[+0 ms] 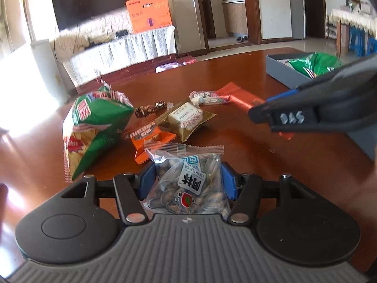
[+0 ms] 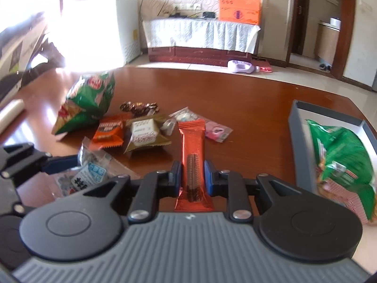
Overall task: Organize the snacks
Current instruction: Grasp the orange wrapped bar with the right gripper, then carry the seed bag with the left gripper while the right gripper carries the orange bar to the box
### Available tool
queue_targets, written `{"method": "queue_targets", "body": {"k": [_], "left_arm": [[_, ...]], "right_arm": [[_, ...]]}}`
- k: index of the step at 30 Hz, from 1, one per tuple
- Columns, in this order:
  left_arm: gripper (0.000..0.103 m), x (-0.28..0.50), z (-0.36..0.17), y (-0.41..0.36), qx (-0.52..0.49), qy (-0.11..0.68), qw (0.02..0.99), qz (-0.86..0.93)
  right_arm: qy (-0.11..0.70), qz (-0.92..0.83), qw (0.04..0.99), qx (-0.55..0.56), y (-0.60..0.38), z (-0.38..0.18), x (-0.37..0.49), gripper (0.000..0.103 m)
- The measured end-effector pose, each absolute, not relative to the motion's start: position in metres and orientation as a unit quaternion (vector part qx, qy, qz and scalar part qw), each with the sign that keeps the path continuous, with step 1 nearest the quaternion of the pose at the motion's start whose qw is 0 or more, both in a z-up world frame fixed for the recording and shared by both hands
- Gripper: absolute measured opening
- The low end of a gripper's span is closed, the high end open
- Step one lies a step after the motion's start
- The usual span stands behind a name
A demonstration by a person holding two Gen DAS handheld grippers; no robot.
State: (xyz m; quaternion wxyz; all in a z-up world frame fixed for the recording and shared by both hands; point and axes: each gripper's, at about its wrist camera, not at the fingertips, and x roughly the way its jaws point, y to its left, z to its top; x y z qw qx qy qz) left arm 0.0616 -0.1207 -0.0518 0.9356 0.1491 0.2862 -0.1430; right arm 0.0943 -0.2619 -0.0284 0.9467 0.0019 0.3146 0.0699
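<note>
The left gripper (image 1: pixel 188 179) is clamping a clear packet of seeds (image 1: pixel 188 184) just above the wooden table (image 1: pixel 235 75). The right gripper (image 2: pixel 192 176) is pinching a long red snack bar (image 2: pixel 191 141), its far end reaching toward the loose snack pile (image 2: pixel 141 129). Right of the bar, a grey box (image 2: pixel 297 141) is holding a green chip bag (image 2: pixel 339 155).

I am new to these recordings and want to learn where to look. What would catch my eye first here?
Each gripper has a snack between its pads: the left gripper a clear bag of seeds, the right gripper a long red bar. Beyond them lies a heap of snacks, with a big green bag at its left. A grey box at the right holds another green bag.
</note>
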Motion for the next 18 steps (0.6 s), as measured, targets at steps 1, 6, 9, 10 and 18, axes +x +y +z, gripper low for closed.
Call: {"method": "queue_targets", "body": {"k": [1,6,9,10,18], "left_arm": [[0.064,0.06,-0.051,-0.125,0.157,0.282,0.936,-0.142],[0.064,0.057,-0.045,-0.139,0.155,0.274,0.936,-0.155],[0.064,0.056,-0.042,-0.145,0.155,0.27,0.937,-0.158],[0.064,0.057,-0.041,-0.148,0.153,0.269,0.937,-0.16],[0.064,0.062,-0.035,-0.159,0.143,0.265,0.939,-0.164]], "right_arm": [[0.312,0.069,0.948,0.005,-0.264,-0.026,0.091,0.024],[0.293,0.063,0.954,0.011,-0.275,-0.017,0.077,0.024],[0.28,0.061,0.958,0.022,-0.283,-0.01,0.07,0.024],[0.275,0.061,0.959,0.024,-0.285,-0.008,0.068,0.024],[0.255,0.054,0.965,0.032,-0.299,0.002,0.063,0.024]]}}
